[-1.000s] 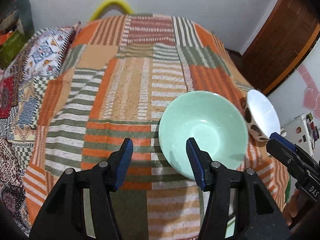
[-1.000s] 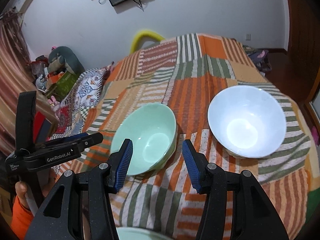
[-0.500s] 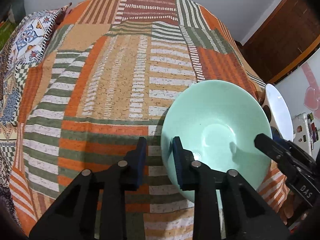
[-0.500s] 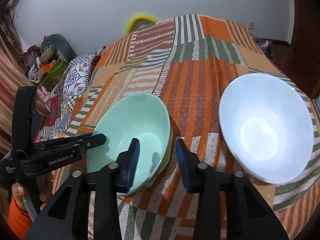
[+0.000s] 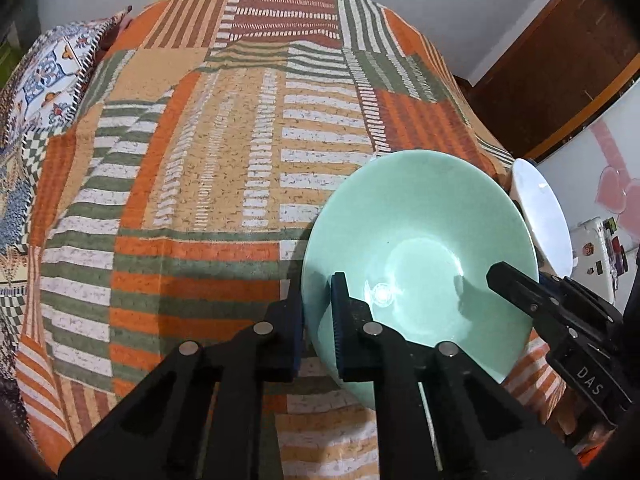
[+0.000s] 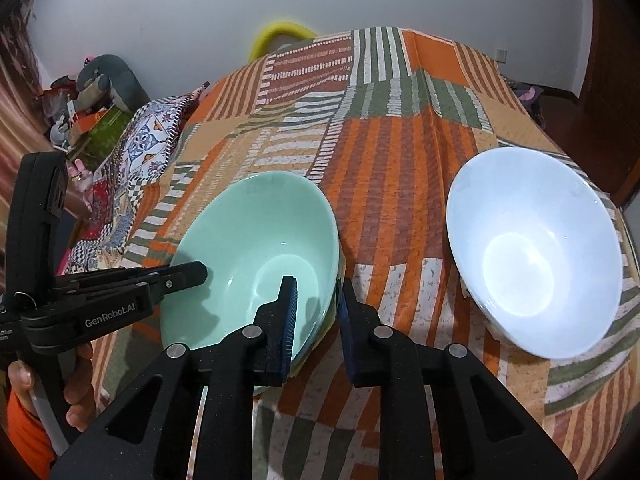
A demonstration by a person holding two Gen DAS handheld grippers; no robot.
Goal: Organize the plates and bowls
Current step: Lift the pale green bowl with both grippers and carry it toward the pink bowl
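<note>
Left wrist view, left hand-held gripper (image 5: 318, 326) clamped on green bowl (image 5: 420, 256) rim, right hand-held gripper (image 6: 316, 320) pinching opposite rim.

A home bedroom: a bed spread with a striped patchwork quilt (image 6: 392, 128) fills the middle, a patterned pillow (image 6: 148, 144) at its side. A stuffed toy (image 6: 108, 80) and clutter sit in the corner, with a wooden door (image 5: 560, 68) and plain white walls (image 6: 160, 12) beyond.
</note>
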